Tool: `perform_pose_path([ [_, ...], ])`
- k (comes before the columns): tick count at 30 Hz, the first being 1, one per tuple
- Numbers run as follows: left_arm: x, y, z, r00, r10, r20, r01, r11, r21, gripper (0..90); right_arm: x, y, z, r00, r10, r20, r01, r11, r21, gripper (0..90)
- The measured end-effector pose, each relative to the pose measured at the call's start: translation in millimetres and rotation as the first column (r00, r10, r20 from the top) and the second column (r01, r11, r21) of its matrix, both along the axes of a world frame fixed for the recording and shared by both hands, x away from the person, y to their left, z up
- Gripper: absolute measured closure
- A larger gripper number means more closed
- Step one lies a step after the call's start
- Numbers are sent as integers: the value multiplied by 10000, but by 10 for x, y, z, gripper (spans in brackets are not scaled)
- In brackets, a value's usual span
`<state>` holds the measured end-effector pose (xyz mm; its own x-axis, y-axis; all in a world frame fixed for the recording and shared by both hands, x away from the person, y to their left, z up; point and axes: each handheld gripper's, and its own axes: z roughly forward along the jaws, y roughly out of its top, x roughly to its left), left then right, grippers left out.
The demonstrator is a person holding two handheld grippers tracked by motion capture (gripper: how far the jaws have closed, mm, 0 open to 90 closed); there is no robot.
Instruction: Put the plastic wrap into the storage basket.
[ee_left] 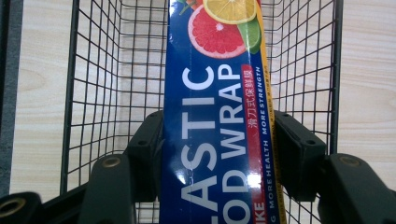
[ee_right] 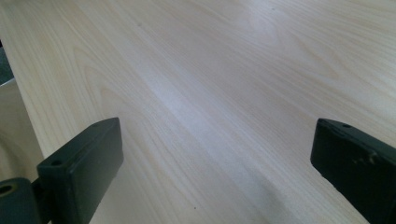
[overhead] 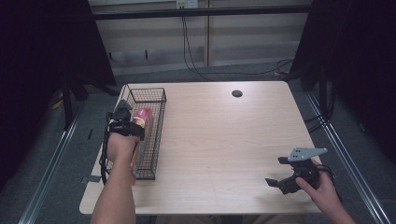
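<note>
Resting low over the near right corner of the desk (overhead: 224, 140), the right tool (overhead: 279, 171) has its jaws spread wide with nothing between them; in the right gripper view bare pale wood grain runs between the two black jaws. A hand (overhead: 322, 189) grips it from behind, and a grey three-cornered plate sits on top of it.

Farther in, at the desk's left edge, the left tool (ee_left: 217, 154) is pinching a long plastic wrap box (ee_left: 217, 130), its pads pressed flat against the box's two narrow sides. The box is deep blue with large white capital letters running along its length, a thin red strip with small print down one side and a yellow edge beside that. At its far end sliced citrus fruit is printed: a pink grapefruit half, a yellow lemon slice and a bit of green lime.

The box lies lengthwise inside a black wire basket (overhead: 152, 135), a narrow rectangular one whose mesh walls rise on both sides of it. Beyond the basket's far end wall the light wooden desk shows again.
</note>
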<state>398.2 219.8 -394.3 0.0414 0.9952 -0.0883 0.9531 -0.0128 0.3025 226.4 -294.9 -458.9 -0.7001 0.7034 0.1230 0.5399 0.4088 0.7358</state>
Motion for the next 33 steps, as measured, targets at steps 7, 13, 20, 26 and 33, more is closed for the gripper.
perform_pose_path([
  [7, 4, 16, -2, 10000, -82, -19, 81, 9999, -58, 427, 1, 5, -4, 10000, 12, -5, -12, 10000, -12, 26],
  [13, 6, 18, 0, 9998, -187, -108, 187, 9998, -7, 426, 3, 7, -6, 10000, 20, -11, -20, 10000, -12, 26],
  [20, 7, 16, -4, 9997, -237, -69, 237, 9997, 54, 423, 5, 9, -9, 10000, 41, 16, -41, 10000, -18, 26],
  [26, 6, 14, -6, 9995, -299, -59, 299, 9995, 42, 419, 3, 12, -11, 10000, 58, -14, -58, 10000, -4, 26],
  [33, 1, 10, -5, 9994, -340, -73, 341, 9993, 136, 408, 1, 13, -13, 10000, 71, -23, -71, 10000, -31, 26],
])
